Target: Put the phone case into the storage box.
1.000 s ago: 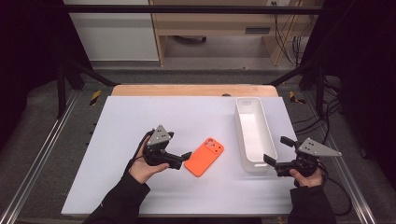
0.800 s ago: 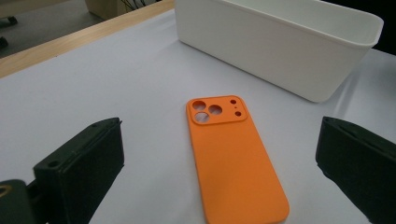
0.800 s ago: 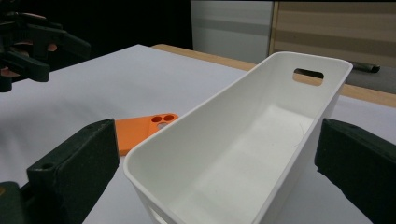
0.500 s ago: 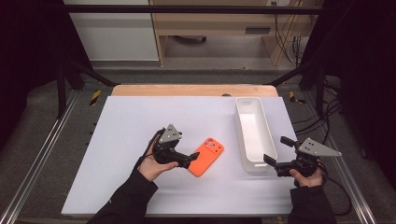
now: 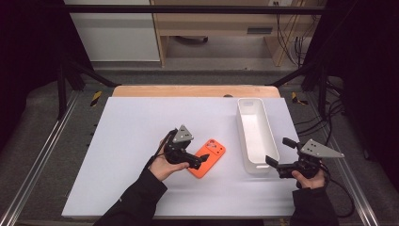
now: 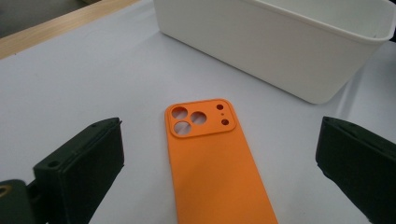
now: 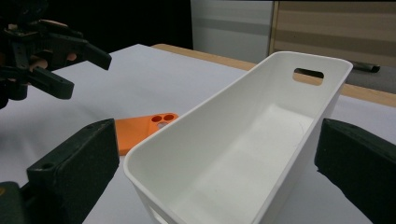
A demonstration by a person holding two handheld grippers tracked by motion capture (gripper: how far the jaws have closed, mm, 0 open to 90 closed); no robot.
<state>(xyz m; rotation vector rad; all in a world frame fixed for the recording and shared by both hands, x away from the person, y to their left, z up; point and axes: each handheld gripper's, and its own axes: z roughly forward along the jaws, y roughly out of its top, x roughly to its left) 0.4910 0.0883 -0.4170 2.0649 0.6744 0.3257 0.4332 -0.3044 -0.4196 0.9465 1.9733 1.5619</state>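
On the left of the high view, the person's left hand [image 5: 162, 162] holds the left claw [image 5: 201, 159] low over the white table [image 5: 131, 127], pointing to the right. Its 2 jaws stand wide apart and grip nothing. The tips sit right at the left edge of the orange phone case [image 5: 210, 157]; whether they touch it I cannot tell from above. In the left gripper view the case [image 6: 212, 158] lies flat on the table between the 2 spread jaws, clear of both, with its camera cutouts at the far end.

The phone case lies at a slant near the middle of the table, between the left claw and the white bin [image 5: 256, 134], near the bin but apart from it. The long narrow bin stands upright on the right part of the table, its length running away from the person, with a slot handle in its far end wall. Nothing can be seen inside it in the right gripper view.

At the far right, the right hand [image 5: 308, 179] holds the right claw [image 5: 277, 155], which points left at the near end of the bin. Its 2 jaws are spread wide as well, holding nothing, and in the right gripper view they stand on either side of the bin's [image 7: 243, 135] near end, with the case [image 7: 140, 130] beyond the bin's left wall.
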